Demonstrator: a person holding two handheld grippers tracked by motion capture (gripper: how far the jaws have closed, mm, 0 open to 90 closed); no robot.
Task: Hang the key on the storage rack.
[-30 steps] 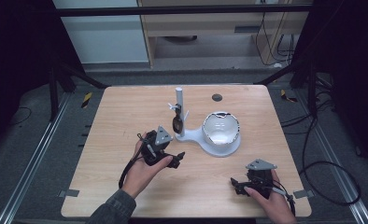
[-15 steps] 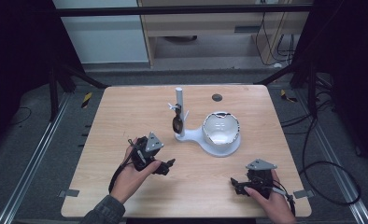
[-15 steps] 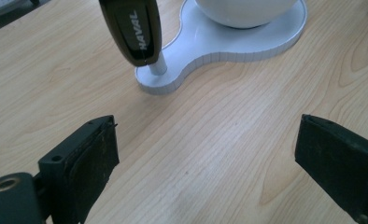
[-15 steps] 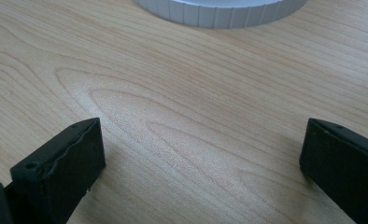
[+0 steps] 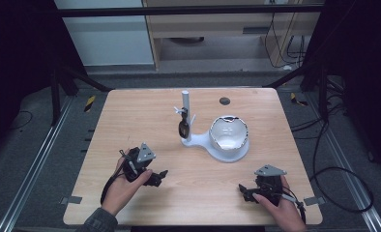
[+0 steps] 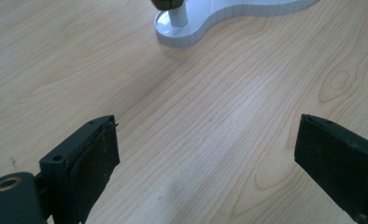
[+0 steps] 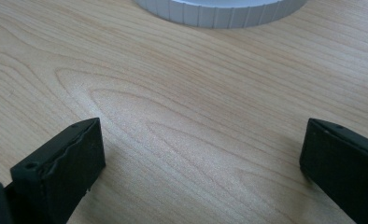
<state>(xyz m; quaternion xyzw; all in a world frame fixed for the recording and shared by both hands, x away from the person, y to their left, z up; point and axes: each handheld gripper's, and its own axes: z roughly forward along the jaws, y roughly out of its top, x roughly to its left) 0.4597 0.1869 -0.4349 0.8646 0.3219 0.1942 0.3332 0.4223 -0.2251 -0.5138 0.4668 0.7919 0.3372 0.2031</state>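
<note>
Both grippers, left [image 5: 160, 175] and right [image 5: 242, 191], are held wide open and empty near the table's [image 5: 130, 111] near edge, apart from the stand [image 5: 212, 145].

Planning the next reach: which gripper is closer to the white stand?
The left gripper: it sits nearer the white stand than the right gripper.

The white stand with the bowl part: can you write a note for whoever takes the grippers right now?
Left gripper: open, holds nothing, low over the table, short of the white stand.
Right gripper: open, holds nothing, at the near right edge.
A small dark thing hangs on the stand's post; what it is cannot be told.
Done: nothing shows as grasped.
Left: probably reaching in for the hanging thing.
</note>
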